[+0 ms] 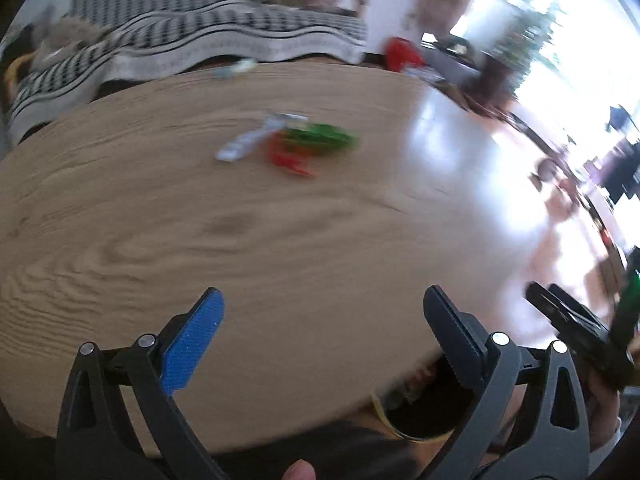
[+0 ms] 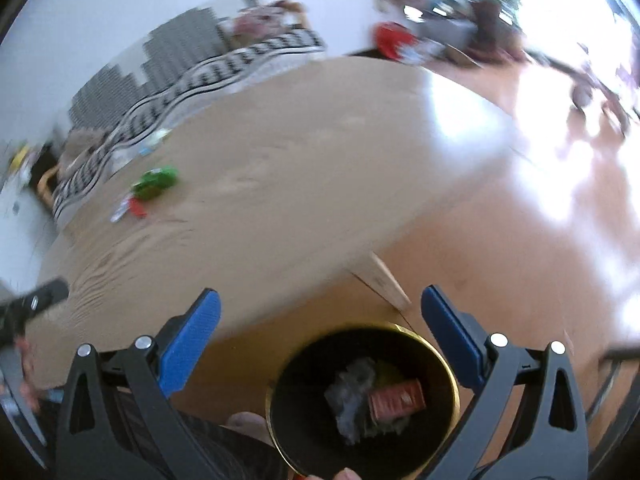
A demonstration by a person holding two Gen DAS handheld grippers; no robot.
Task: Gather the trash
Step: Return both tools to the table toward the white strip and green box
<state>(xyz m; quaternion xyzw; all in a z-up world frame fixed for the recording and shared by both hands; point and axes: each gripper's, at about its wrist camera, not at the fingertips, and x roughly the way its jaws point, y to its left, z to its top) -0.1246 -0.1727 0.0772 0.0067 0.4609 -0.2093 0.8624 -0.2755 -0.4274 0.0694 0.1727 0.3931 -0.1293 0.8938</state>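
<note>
Left wrist view, blurred throughout: the left tongs [image 1: 322, 312] hang spread wide over the wooden tabletop [image 1: 120, 220] with nothing between the blue pads. Past them, near the middle of the tabletop, a small heap of trash lies together: a white wrapper [image 1: 252, 140] on the left, a red scrap [image 1: 290, 160] beside it and a green wrapper [image 1: 324, 136] on the right, all touching or overlapping. Farther back, at the far edge, another pale scrap [image 1: 236, 68] lies in front of a black-and-white patterned cloth [image 1: 200, 36]. At the lower right, below the tabletop's near edge, part of a gold-rimmed black bin [image 1: 416, 420] shows, and at the right edge the other tool is a dark blur. Right wrist view: the green wrapper [image 2: 156, 182] and red scrap [image 2: 138, 208] sit far left on the tabletop [image 2: 300, 180]. The right tongs [image 2: 320, 312] are also spread wide and empty, above the bin [image 2: 280, 392], which stands on the floor beside a table leg [image 2: 386, 284] and holds a grey crumpled piece [image 2: 352, 392] and a red packet [image 2: 396, 400].
</note>
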